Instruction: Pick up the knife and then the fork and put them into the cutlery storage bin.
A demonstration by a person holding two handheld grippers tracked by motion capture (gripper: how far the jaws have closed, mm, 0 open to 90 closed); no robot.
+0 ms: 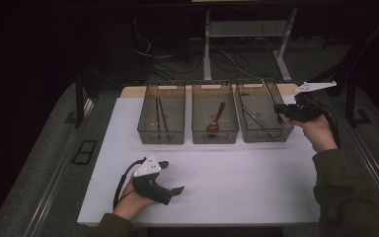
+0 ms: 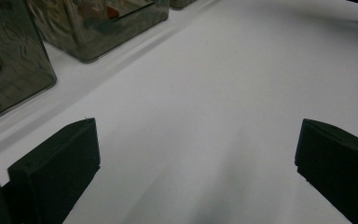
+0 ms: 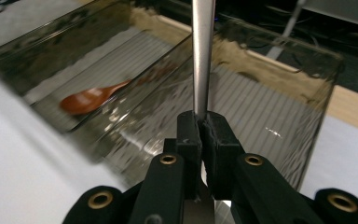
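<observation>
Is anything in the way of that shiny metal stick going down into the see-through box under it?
Nothing visible blocks it. The right gripper pinches the metal stick above the right bin. A metal utensil already lies on the bin's floor, yet the top is open.

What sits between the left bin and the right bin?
In the high view, a middle bin with a brown spoon stands between the left bin and the right bin.

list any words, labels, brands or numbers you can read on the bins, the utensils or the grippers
None: no readable text anywhere.
The three clear bins carry no label or number.
The wooden spoon and the metal utensil clamped in the right gripper show no brand mark.
The left gripper and its grey plate are blank.
</observation>
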